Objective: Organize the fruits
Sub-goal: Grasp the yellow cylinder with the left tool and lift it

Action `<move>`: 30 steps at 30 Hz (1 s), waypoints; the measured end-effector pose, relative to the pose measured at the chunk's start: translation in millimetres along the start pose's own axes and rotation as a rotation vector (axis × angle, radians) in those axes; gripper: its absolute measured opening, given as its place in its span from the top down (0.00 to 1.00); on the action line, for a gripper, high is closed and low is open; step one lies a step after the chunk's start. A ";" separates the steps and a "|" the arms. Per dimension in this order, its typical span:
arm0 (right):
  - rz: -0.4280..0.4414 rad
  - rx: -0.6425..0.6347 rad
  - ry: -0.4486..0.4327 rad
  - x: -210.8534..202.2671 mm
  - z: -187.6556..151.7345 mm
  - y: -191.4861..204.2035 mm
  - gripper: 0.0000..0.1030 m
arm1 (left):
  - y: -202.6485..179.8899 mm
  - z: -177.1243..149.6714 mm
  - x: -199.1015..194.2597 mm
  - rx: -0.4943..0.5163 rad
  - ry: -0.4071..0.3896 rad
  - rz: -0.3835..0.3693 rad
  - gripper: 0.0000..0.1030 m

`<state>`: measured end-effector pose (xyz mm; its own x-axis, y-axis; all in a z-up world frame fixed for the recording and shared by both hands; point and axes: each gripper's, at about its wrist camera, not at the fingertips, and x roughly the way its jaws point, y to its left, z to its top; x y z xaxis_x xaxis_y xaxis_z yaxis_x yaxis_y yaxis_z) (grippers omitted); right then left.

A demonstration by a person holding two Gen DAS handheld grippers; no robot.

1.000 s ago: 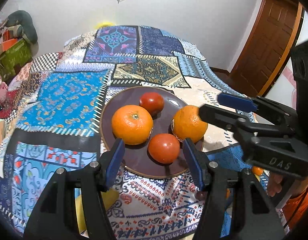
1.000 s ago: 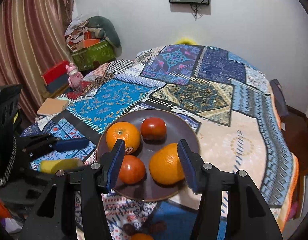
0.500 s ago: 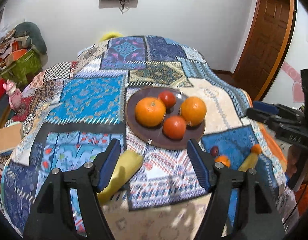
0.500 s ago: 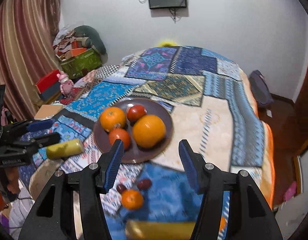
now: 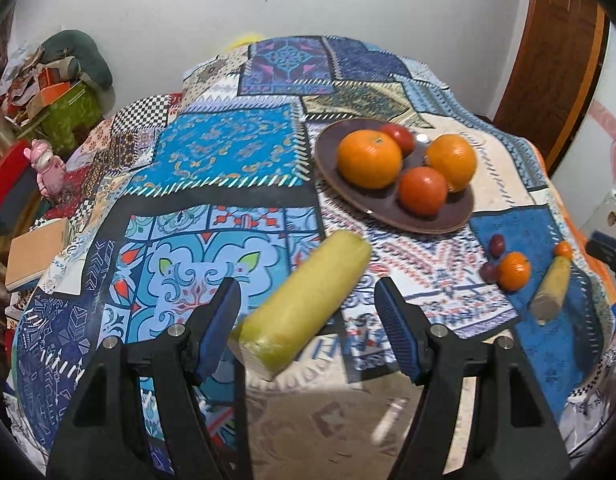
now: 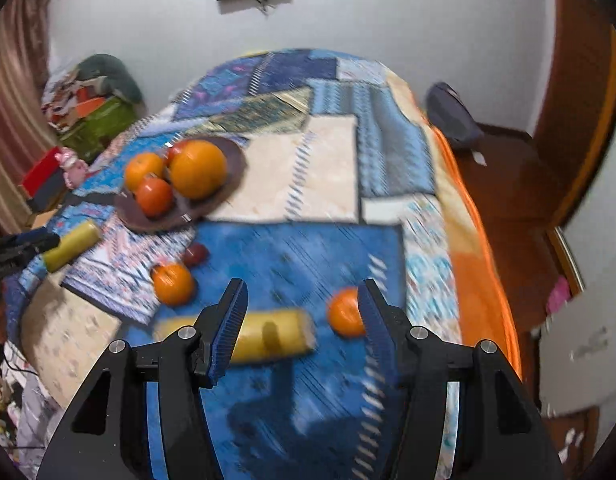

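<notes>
A brown plate (image 5: 460, 220) holds two oranges (image 5: 369, 158) and two tomatoes (image 5: 423, 190); it also shows in the right wrist view (image 6: 236, 160). My left gripper (image 5: 308, 328) is open, with a yellow cylinder fruit (image 5: 304, 304) lying on the cloth between its fingers. My right gripper (image 6: 302, 324) is open above a second yellow cylinder fruit (image 6: 268, 338) and a small orange (image 6: 344, 312). Another small orange (image 6: 173, 283) and dark red grapes (image 6: 196, 254) lie left of it.
A patchwork cloth (image 5: 228, 152) covers the rounded table. The table's right edge (image 6: 476, 240) drops to the floor by a wooden door (image 5: 556, 48). Boxes and a pink toy (image 5: 48, 168) stand at the left.
Both grippers have pulled back from the plate towards the table's near edge. The right view has swung right and is blurred. The yellow fruits and small oranges have come into view.
</notes>
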<state>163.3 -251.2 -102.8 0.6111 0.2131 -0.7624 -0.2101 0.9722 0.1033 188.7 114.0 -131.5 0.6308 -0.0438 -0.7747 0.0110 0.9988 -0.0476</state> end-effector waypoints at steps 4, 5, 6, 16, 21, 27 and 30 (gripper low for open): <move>0.021 0.053 0.042 0.2 -17.9 -6.2 0.48 | 8.5 0.4 15.4 -0.024 0.020 0.002 0.33; 0.030 0.059 0.054 1.3 -20.3 -4.9 0.48 | 8.7 0.6 19.1 -0.030 0.030 -0.004 0.33; 0.043 0.062 0.065 2.4 -22.7 -3.3 0.48 | 9.3 0.9 23.7 -0.037 0.041 -0.015 0.33; 0.131 0.057 0.094 15.2 -25.7 20.6 0.40 | 1.4 2.6 41.6 -0.041 0.059 -0.012 0.33; 0.168 0.053 0.104 23.3 -26.4 30.3 0.40 | 1.7 2.1 42.8 -0.045 0.064 -0.025 0.35; 0.156 0.028 0.075 27.2 -15.1 39.3 0.38 | 8.9 0.1 35.4 -0.104 0.071 -0.079 0.49; 0.152 0.011 0.060 30.0 -7.9 44.9 0.37 | 6.8 -1.9 30.0 -0.118 0.066 -0.089 0.54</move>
<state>166.1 -201.9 -126.0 0.5263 0.3517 -0.7742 -0.2876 0.9304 0.2272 206.2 119.4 -156.2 0.5790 -0.1377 -0.8037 -0.0286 0.9816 -0.1887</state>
